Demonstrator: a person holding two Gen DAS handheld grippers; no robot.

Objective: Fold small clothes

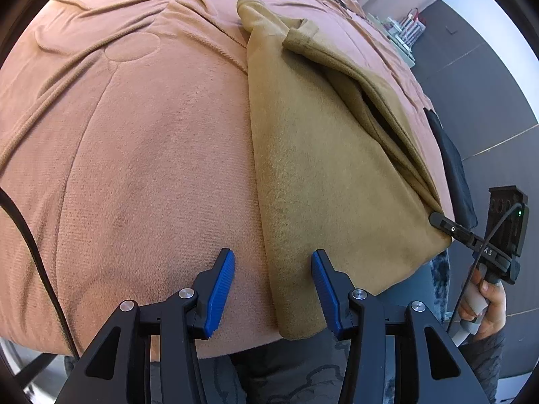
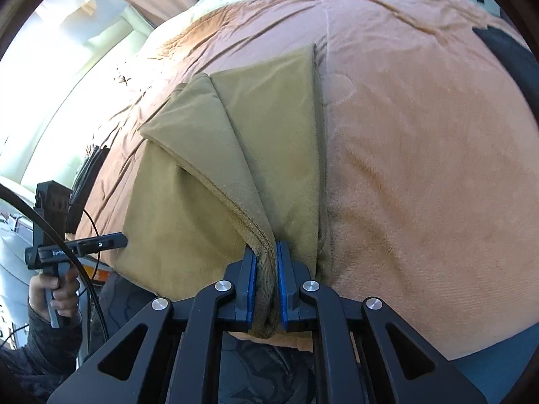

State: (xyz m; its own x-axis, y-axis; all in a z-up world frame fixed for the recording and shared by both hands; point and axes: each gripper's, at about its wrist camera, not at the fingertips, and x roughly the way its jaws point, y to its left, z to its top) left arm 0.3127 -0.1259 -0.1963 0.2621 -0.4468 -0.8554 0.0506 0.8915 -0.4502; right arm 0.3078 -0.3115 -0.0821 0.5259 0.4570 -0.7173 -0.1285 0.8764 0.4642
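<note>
An olive-tan fleece garment (image 1: 323,175) lies partly folded on the salmon quilted bed cover (image 1: 141,155), one flap turned over its top. My left gripper (image 1: 272,253) is open at the near edge, and the garment's left border runs between its blue pads (image 1: 220,289) without being pressed. At the garment's near right corner, my right gripper (image 1: 441,222) pinches the cloth. The right wrist view shows my right gripper (image 2: 266,249) shut on the garment's (image 2: 188,181) bunched hem. The left gripper (image 2: 114,240) is beside the garment's left edge there.
A black cloth item (image 1: 451,155) lies at the bed's right edge, above dark grey floor tiles (image 1: 488,77). A black cable (image 1: 33,252) crosses the left of the bed. A hand (image 1: 488,299) holds the right gripper's handle. My patterned dark clothing (image 2: 266,370) is just below the bed edge.
</note>
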